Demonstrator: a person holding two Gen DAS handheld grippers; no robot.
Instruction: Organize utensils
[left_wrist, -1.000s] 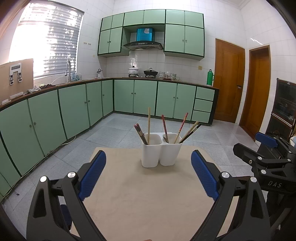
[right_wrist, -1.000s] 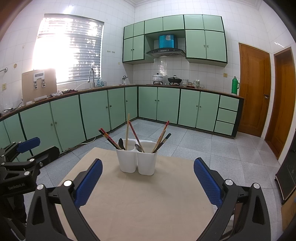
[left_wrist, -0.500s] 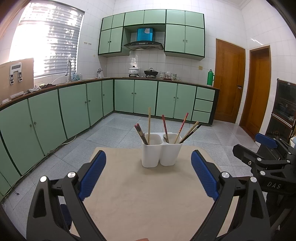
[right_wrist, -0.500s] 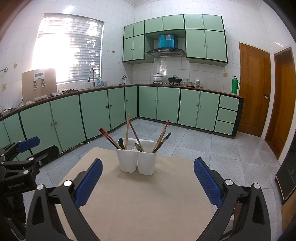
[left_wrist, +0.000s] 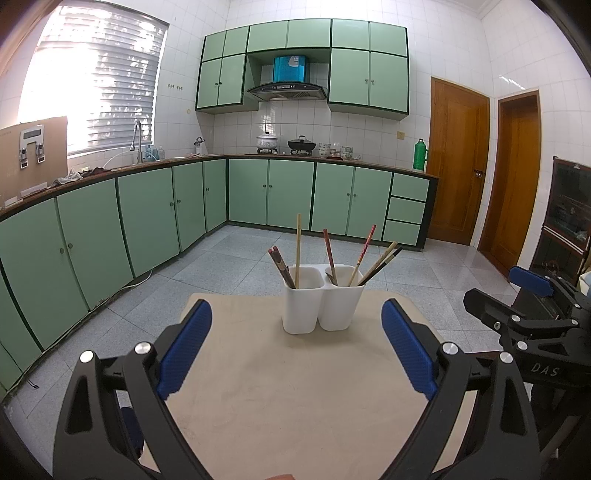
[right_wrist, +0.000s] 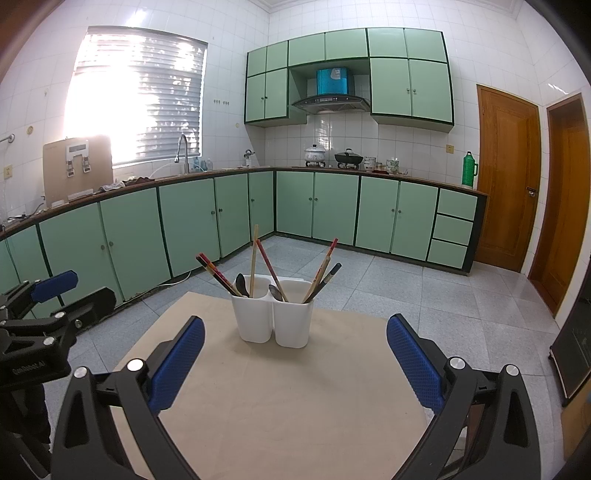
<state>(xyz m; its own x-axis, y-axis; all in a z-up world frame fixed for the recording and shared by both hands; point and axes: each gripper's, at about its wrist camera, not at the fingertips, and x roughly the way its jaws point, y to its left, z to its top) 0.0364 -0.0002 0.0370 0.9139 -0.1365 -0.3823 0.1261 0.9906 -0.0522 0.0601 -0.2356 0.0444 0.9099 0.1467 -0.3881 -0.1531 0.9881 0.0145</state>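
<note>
A white two-compartment utensil holder (left_wrist: 320, 305) stands upright near the far edge of a beige table (left_wrist: 288, 391); it also shows in the right wrist view (right_wrist: 273, 314). Several chopsticks (left_wrist: 297, 251) lean out of both compartments, and two spoons (right_wrist: 242, 285) sit inside. My left gripper (left_wrist: 295, 350) is open and empty, well short of the holder. My right gripper (right_wrist: 295, 354) is open and empty, also short of it. Each gripper shows at the edge of the other's view, the right one (left_wrist: 532, 302) and the left one (right_wrist: 40, 306).
The table stands in a kitchen with green cabinets (left_wrist: 288, 195) along the far and left walls. Grey tiled floor (right_wrist: 443, 291) surrounds the table. Two wooden doors (left_wrist: 458, 162) are on the right, and a dark cabinet (left_wrist: 569, 229) stands at the far right.
</note>
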